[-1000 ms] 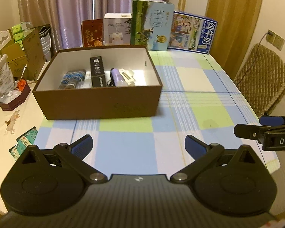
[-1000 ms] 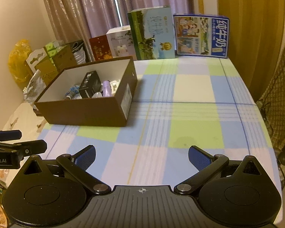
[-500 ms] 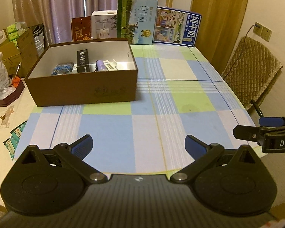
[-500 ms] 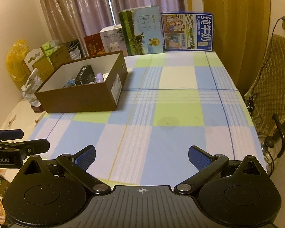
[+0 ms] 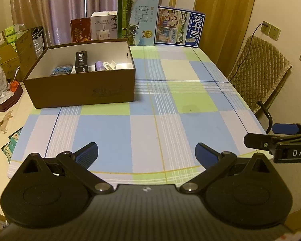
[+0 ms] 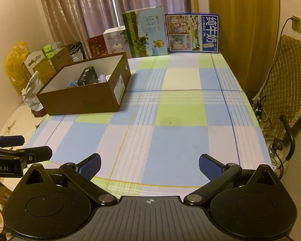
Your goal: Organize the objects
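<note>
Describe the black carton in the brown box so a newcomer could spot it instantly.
On the checked tablecloth stands an open brown box with a white inside. Near the middle of its contents lies a long black carton, between a blue patterned bundle and a lilac bottle. It is the only black item there.

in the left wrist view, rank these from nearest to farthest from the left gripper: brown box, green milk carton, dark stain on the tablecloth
From the left gripper, open over the table's near edge:
1. Dark stain, on a green square, ahead and a little right.
2. Brown box, ahead on the left, open-topped with small items inside.
3. Green milk carton, standing at the table's far end, behind the box.
</note>
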Motion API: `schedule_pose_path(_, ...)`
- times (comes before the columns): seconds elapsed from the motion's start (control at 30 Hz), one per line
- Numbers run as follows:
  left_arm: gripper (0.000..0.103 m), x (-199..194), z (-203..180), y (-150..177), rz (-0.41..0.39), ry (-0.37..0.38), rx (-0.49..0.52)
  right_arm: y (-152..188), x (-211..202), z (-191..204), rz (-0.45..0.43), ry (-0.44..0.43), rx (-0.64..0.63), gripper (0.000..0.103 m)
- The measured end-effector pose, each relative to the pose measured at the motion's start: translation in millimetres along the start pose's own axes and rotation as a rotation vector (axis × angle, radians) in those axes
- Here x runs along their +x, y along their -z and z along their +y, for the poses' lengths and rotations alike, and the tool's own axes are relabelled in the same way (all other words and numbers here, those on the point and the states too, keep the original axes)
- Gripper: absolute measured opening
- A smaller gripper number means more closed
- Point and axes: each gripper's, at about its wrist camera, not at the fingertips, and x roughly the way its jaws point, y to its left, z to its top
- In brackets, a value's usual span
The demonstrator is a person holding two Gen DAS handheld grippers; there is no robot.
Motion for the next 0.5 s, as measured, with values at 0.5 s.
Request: schedule_pose_path(0.5, 0.102, 1.2, -0.3, -4.9, -0.007, -0.001, 0.007, -2.4, 5.8, 0.5, 0.003, -0.005, -0.005, 0.101)
